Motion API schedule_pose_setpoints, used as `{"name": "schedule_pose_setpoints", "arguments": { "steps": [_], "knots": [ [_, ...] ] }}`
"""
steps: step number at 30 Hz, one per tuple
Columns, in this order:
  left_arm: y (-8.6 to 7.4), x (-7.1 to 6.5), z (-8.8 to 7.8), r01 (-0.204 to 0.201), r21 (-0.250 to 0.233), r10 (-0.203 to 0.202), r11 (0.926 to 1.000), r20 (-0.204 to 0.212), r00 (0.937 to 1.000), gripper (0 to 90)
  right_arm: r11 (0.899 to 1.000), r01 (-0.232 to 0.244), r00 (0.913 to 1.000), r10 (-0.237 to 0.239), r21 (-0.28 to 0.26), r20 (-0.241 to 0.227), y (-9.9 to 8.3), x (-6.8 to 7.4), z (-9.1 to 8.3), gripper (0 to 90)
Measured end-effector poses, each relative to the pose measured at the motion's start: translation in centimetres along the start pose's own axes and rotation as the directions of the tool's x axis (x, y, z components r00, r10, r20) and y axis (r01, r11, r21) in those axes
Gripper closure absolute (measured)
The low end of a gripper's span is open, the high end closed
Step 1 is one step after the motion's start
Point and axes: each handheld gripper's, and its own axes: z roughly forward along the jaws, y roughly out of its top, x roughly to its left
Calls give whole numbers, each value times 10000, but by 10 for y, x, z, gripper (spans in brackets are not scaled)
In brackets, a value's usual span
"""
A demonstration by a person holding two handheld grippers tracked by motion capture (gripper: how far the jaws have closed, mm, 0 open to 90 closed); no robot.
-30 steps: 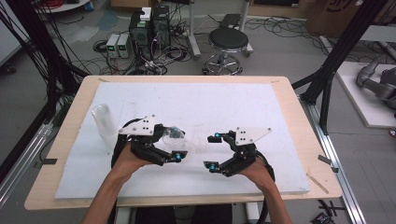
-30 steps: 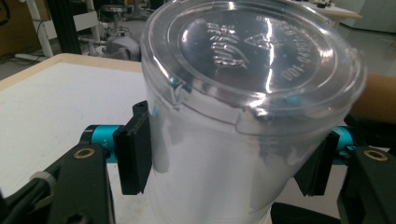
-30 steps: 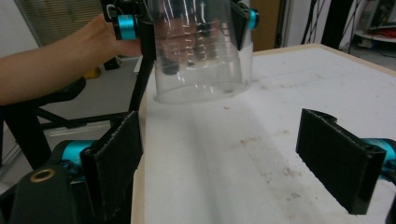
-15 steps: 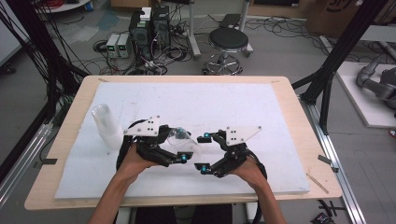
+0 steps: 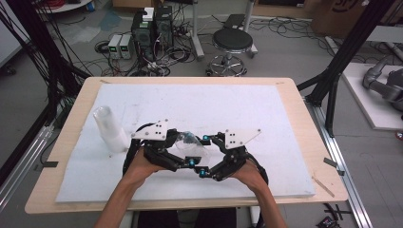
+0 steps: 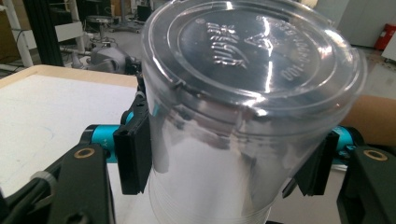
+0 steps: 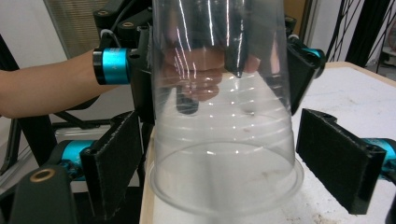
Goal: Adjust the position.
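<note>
Even, bright overhead light; soft shadows. Glare streaks on clear cup (image 7: 224, 116); close views slightly soft.

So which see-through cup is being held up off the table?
The clear cup between the two grippers: the left gripper clamps it on its side, in the air. The stack of cups stands upright on the table's left.

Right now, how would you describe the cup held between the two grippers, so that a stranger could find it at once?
On the white mat of the wooden table, look near the front edge, where two hands meet. The clear plastic cup lies sideways, clamped by the left gripper. Unlike the upright stack of cups to its left, it is single.
</note>
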Motion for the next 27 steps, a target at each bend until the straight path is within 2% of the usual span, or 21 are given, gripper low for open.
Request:
{"name": "schedule_pose_setpoints", "arguments": {
  "steps": [18, 27],
  "knots": [
    [0, 0, 3, 26, -110, -25, 9999, 123, 9999, 335, 9999, 120, 9999, -119, 100, -82, -1, 1, 9, 167],
    [0, -1, 3, -50, -18, 50, 10000, 126, 9999, 338, 9997, 230, 9997, -230, 27, 51, -1, 1, 8, 254]
  ]
}}
